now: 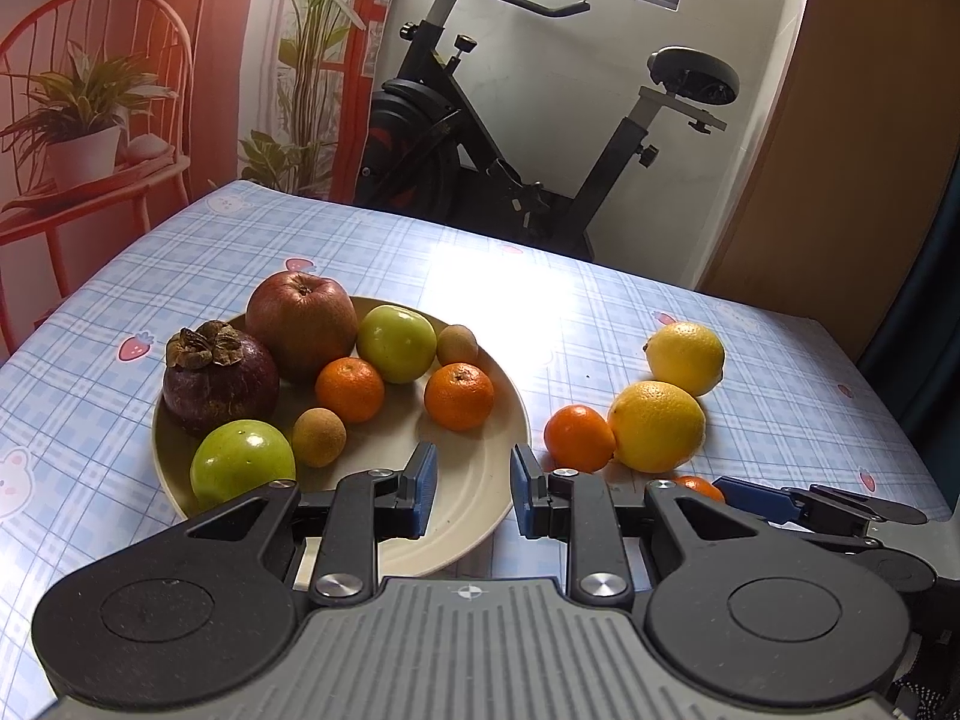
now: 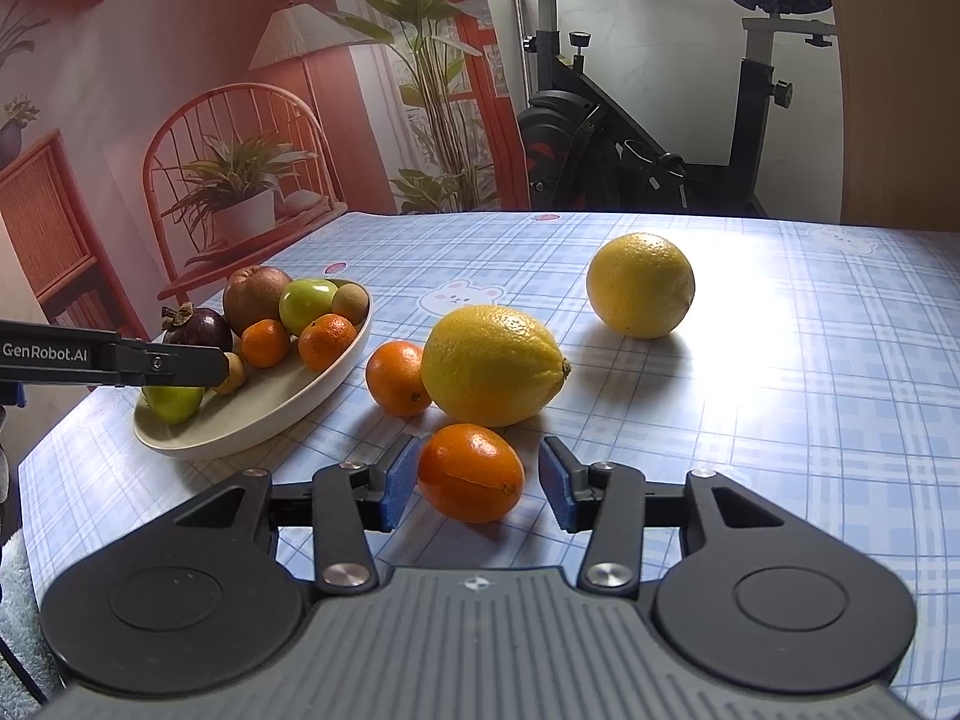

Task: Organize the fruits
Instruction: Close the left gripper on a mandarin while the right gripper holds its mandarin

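A cream plate (image 1: pixel 480 480) (image 2: pixel 270 414) holds a red apple (image 1: pixel 300 324), a mangosteen (image 1: pixel 219 378), two green fruits (image 1: pixel 396 342) (image 1: pixel 243 465), two tangerines (image 1: pixel 350 389) (image 1: pixel 459 396) and two small brown fruits. My left gripper (image 1: pixel 474 486) is open and empty over the plate's near rim. On the cloth right of the plate lie two lemons (image 2: pixel 492 366) (image 2: pixel 641 285) and two tangerines. My right gripper (image 2: pixel 477 486) is open with its pads on either side of the near tangerine (image 2: pixel 471 473), the left pad close to it, the right pad apart. The other loose tangerine (image 2: pixel 397 378) touches the near lemon.
The table has a blue plaid cloth (image 2: pixel 780 420). An exercise bike (image 1: pixel 510 138) stands beyond the far edge. A wall backdrop with a chair and plants is at the left. A brown panel (image 1: pixel 840 150) stands at the right.
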The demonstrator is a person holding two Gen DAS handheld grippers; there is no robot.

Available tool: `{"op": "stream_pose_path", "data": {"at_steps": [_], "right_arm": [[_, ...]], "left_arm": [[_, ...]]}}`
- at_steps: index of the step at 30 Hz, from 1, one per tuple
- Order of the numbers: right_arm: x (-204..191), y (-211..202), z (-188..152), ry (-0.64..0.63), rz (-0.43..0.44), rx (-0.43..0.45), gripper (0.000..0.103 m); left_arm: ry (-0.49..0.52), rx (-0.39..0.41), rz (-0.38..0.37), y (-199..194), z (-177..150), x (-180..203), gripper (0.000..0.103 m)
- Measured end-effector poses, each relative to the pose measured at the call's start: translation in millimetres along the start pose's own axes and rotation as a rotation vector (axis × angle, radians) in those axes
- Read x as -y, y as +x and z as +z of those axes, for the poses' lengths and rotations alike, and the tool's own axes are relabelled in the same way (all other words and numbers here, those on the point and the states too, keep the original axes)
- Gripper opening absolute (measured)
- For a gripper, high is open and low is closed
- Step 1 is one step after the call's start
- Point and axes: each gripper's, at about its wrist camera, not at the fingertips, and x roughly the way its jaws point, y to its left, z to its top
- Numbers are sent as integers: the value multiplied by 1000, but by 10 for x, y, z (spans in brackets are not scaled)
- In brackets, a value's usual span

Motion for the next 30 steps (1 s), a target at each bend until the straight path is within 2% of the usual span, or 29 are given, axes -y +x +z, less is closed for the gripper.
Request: {"op": "stream_pose_path", "data": {"at_steps": [14,18,30], "right_arm": [[-54,32,-38,-26,16,-23,47],[-54,40,-52,-34,15,-31,43],[-29,-23,-60,-17,11,-2,42]], "left_arm": [[13,-13,-4,10,-45,29,28],[13,-15,-5,12,-63,34,28],[21,-27,-6,50,-76,65,28]]}}
